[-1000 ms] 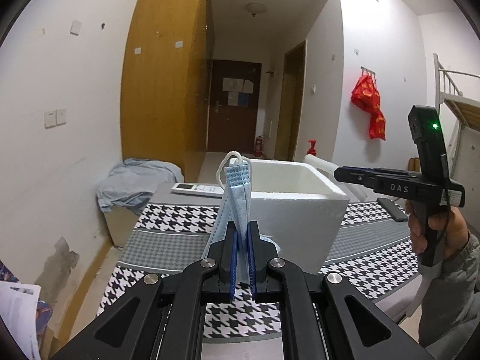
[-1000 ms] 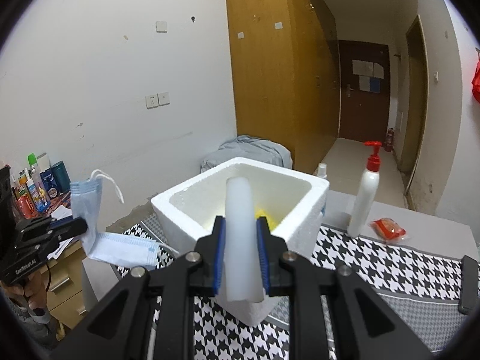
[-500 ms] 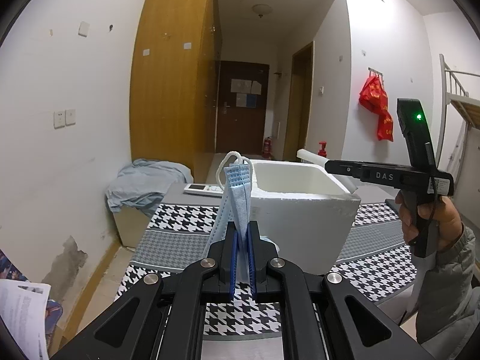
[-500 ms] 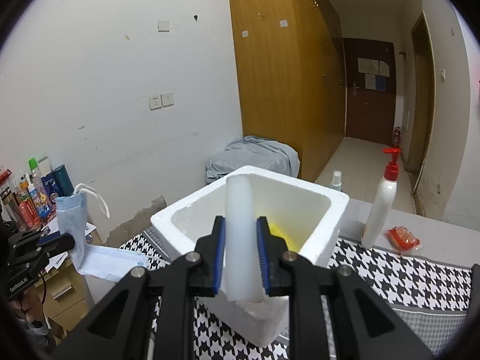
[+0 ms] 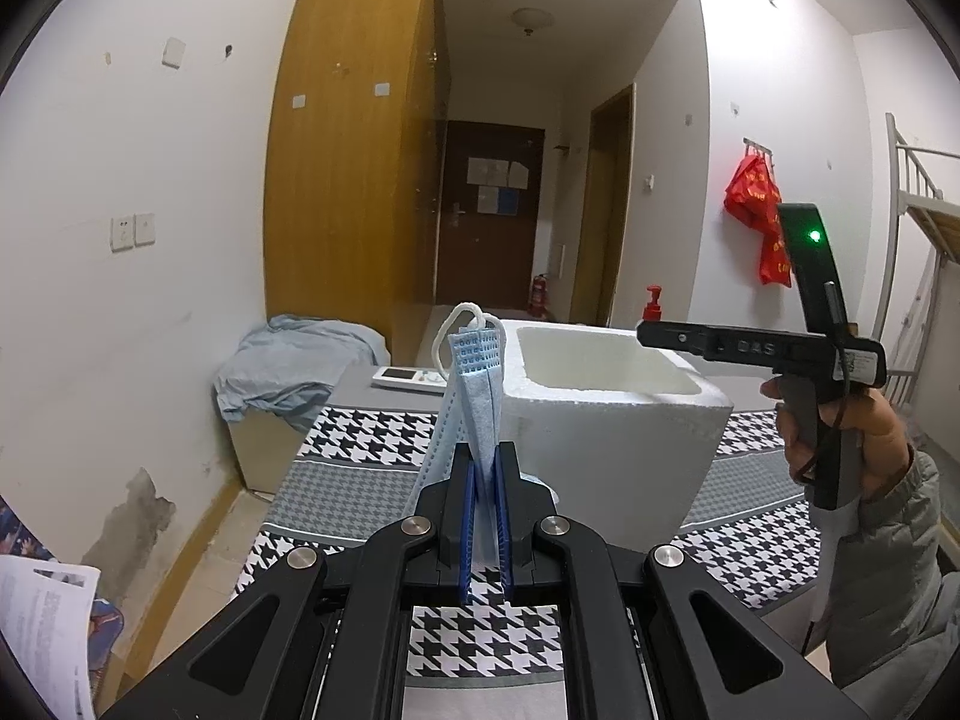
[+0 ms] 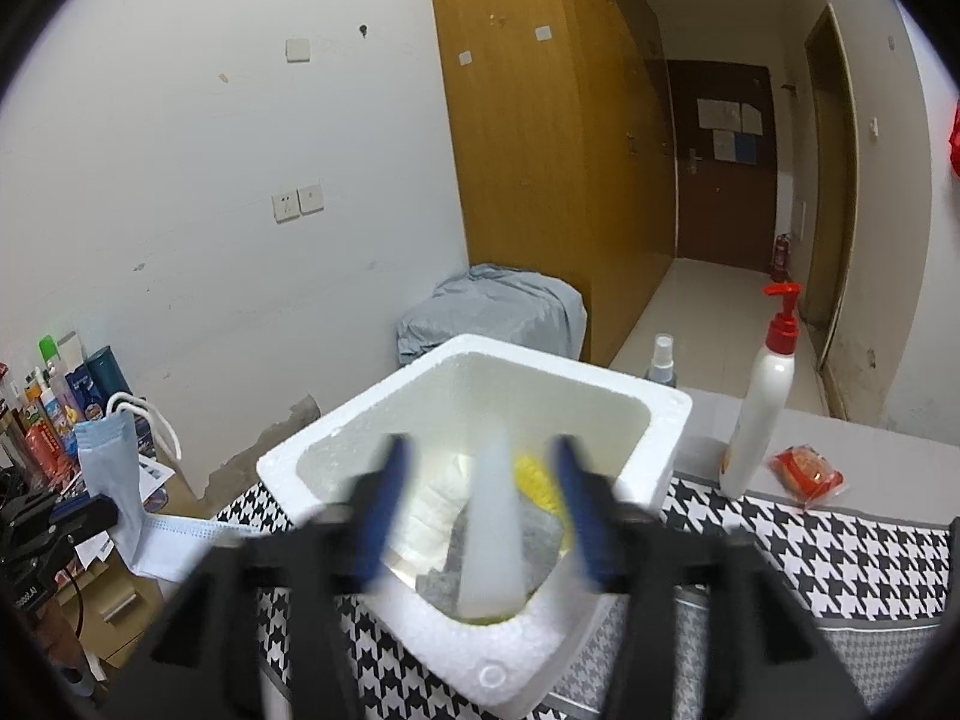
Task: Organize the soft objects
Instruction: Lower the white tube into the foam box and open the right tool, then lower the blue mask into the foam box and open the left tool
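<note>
My left gripper (image 5: 485, 468) is shut on a folded blue face mask (image 5: 474, 384) whose ear loops stick up, just left of the white foam box (image 5: 618, 432). The same mask (image 6: 111, 480) shows at the left in the right wrist view. My right gripper (image 6: 477, 498) hangs over the box (image 6: 600, 630) with its jaws opening, blurred. A pale white foam stick (image 6: 492, 534) stands between the spread fingers, touching neither pad, over the box's inside. Yellow, white and grey soft items (image 6: 534, 474) lie in the box. In the left wrist view the right gripper (image 5: 651, 333) reaches over the box rim.
The box stands on a houndstooth tablecloth (image 6: 840, 552). A white pump bottle (image 6: 762, 414), a small spray bottle (image 6: 662, 360) and a red packet (image 6: 807, 474) stand behind it at right. A remote (image 5: 408, 376) lies at the back. Bottles (image 6: 54, 396) crowd a shelf at left.
My right gripper's jaws have sprung apart and let go of the white foam stick, which now drops into the box. The left gripper keeps still with the mask.
</note>
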Motion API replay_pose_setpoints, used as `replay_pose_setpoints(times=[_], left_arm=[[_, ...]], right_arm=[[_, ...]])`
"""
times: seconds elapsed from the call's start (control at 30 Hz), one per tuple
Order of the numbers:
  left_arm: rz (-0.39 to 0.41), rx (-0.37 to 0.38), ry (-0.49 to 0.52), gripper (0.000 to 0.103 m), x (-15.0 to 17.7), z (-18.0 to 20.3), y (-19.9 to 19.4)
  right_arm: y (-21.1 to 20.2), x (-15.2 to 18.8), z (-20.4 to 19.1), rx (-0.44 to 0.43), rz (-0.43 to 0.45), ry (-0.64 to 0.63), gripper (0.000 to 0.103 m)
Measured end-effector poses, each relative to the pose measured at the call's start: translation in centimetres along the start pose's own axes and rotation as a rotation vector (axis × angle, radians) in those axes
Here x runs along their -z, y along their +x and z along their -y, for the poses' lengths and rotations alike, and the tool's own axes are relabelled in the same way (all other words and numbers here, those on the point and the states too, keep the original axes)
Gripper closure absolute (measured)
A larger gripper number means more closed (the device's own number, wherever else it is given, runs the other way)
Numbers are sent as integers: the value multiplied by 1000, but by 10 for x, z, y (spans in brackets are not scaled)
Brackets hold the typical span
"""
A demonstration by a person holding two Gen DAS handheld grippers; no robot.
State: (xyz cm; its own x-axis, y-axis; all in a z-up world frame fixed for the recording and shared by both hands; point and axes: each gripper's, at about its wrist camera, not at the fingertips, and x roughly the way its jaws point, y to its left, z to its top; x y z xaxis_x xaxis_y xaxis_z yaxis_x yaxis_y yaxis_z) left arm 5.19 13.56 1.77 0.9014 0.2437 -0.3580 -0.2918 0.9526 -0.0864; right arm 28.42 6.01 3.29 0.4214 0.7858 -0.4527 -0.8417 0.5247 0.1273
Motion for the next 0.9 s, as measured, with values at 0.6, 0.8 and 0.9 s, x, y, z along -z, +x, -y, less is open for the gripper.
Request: replay_pose_setpoints(times=[0.6, 0.8, 0.9], left_arm=[[19, 29, -2, 96, -12, 5, -1], [26, 53, 3, 96, -20, 11, -1], [33, 70, 17, 96, -26, 19, 0]], right_arm=[[-16, 7, -1, 22, 11, -17, 13], [-34, 13, 5, 12, 41, -14, 0], [-42, 17, 9, 20, 47, -11, 0]])
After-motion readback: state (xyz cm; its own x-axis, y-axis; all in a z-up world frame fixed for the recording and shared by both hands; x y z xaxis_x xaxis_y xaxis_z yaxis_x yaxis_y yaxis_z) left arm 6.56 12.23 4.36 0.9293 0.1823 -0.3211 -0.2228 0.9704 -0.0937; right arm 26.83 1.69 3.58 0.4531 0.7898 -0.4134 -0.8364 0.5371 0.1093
